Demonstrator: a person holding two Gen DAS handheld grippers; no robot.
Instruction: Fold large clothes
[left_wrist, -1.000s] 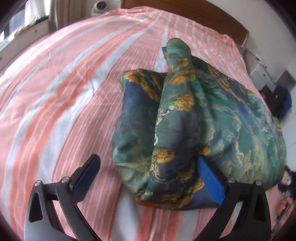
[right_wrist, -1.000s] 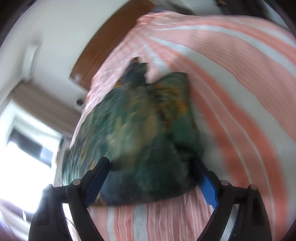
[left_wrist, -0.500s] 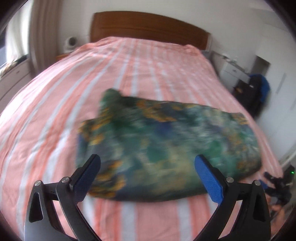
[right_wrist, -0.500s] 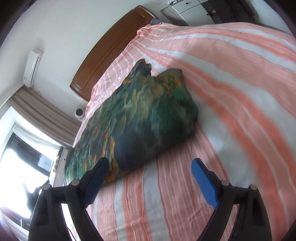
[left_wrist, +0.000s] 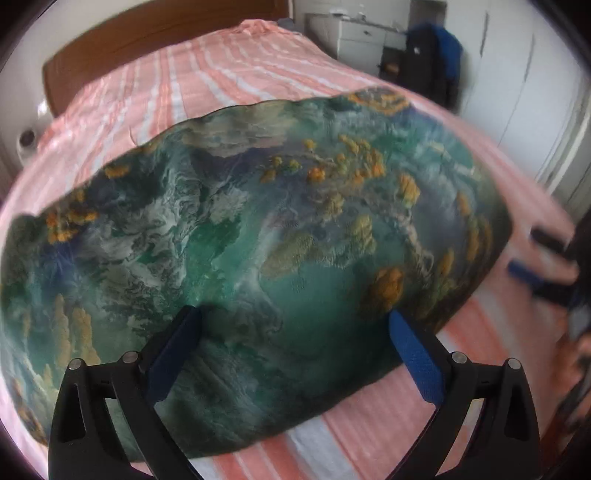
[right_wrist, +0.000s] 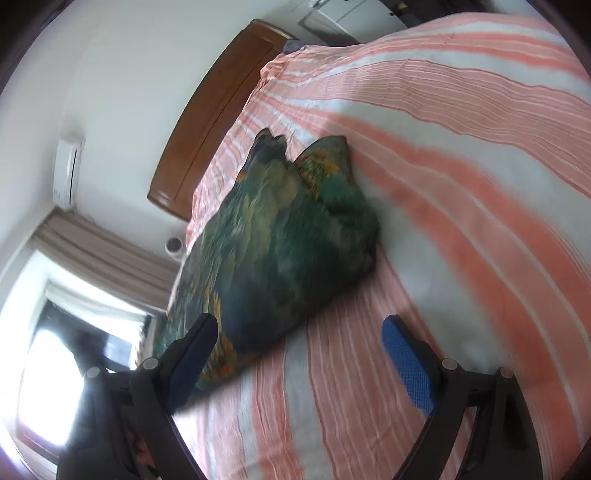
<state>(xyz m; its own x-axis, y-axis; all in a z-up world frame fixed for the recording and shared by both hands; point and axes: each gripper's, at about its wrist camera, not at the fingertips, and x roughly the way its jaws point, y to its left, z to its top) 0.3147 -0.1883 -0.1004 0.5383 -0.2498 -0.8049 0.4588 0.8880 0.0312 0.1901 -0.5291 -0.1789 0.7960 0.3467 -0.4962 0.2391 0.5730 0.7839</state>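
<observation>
A folded garment (left_wrist: 280, 236), green and blue with orange patches, lies as a thick bundle on the striped pink and white bed sheet (left_wrist: 229, 77). My left gripper (left_wrist: 295, 325) hovers open over the bundle's near long side, its blue pads spread wide with the cloth below them. In the right wrist view the garment (right_wrist: 280, 240) lies ahead and to the left. My right gripper (right_wrist: 299, 325) is open at its near end, the left fingertip over the cloth's edge and the right one over bare sheet. The right gripper (left_wrist: 535, 269) also shows blurred at the left view's right edge.
A wooden headboard (right_wrist: 214, 122) closes the far end of the bed. White drawers (left_wrist: 362, 37) and a dark chair with blue clothing (left_wrist: 436, 55) stand beyond the bed's right side. A bright window with curtains (right_wrist: 74, 295) and a wall air conditioner (right_wrist: 68, 166) are on the other side.
The left gripper swung from the garment's end round to its long side and rolled, its pad leaving the cloth. The right gripper drew back, so the bundle now lies ahead of its fingers.
</observation>
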